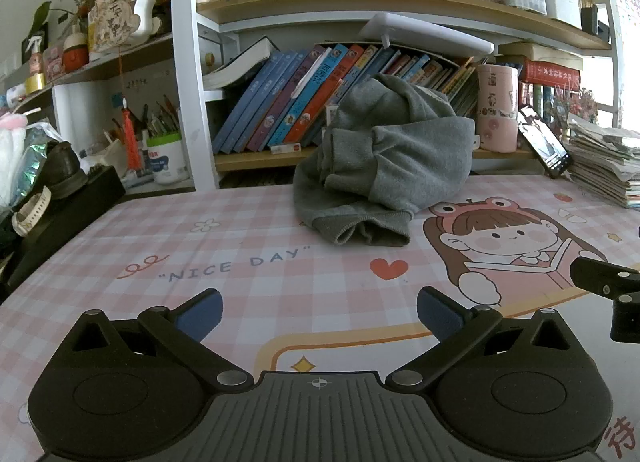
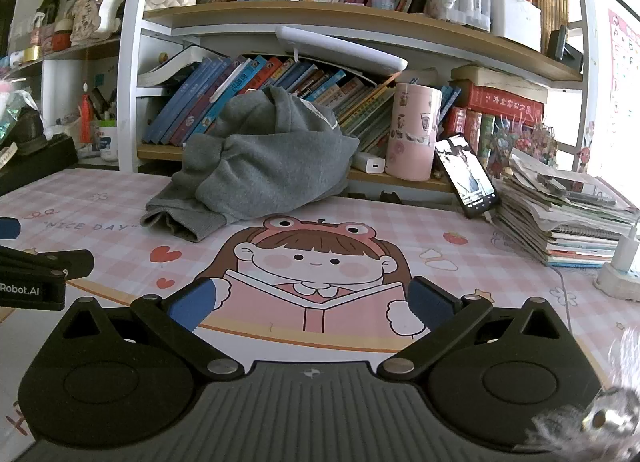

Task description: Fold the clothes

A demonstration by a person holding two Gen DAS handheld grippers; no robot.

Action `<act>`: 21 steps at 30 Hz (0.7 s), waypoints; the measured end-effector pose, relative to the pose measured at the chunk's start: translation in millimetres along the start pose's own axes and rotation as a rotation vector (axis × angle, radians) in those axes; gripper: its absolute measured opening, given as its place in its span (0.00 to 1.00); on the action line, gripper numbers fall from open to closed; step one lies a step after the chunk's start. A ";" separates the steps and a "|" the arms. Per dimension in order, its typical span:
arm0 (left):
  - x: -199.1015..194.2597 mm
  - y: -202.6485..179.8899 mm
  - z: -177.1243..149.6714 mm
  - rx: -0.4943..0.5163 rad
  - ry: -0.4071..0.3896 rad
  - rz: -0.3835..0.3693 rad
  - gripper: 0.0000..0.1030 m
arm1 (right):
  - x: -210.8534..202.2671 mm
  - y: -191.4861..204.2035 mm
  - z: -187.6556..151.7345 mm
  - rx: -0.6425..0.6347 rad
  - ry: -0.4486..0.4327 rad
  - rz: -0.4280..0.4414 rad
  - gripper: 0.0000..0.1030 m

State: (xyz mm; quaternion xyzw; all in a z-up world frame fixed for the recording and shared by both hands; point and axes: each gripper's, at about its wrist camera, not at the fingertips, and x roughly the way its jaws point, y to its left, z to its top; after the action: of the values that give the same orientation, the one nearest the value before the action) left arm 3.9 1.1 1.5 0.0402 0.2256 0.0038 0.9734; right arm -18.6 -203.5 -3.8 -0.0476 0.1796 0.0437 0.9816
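Note:
A grey sweatshirt [image 1: 384,157] lies crumpled in a heap at the back of the desk, leaning against the bookshelf, a ribbed cuff hanging toward me. In the right wrist view the same sweatshirt [image 2: 264,165] sits left of centre. My left gripper [image 1: 320,314] is open, low over the pink checked desk mat [image 1: 248,262], well short of the garment, with nothing between its blue pads. My right gripper [image 2: 314,304] is open too, above the cartoon girl print, also apart from the sweatshirt. The other gripper shows at each view's edge.
A bookshelf [image 2: 360,25] full of books backs the desk. A pink tumbler [image 2: 414,133] and a propped phone [image 2: 466,175] stand right of the garment, beside a paper stack [image 2: 560,213] and a white charger [image 2: 624,258]. Dark clutter [image 1: 60,197] crowds the left edge.

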 end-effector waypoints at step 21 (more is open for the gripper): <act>-5.2 -5.8 0.9 0.043 -0.034 -0.026 1.00 | 1.8 9.2 3.1 -0.078 0.000 0.078 1.00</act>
State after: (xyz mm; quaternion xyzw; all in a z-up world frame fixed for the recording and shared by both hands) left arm -0.5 -4.9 4.1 0.0582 0.2098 -0.0146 0.9759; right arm -16.8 -193.9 -2.3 -0.0788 0.1793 0.0890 0.9766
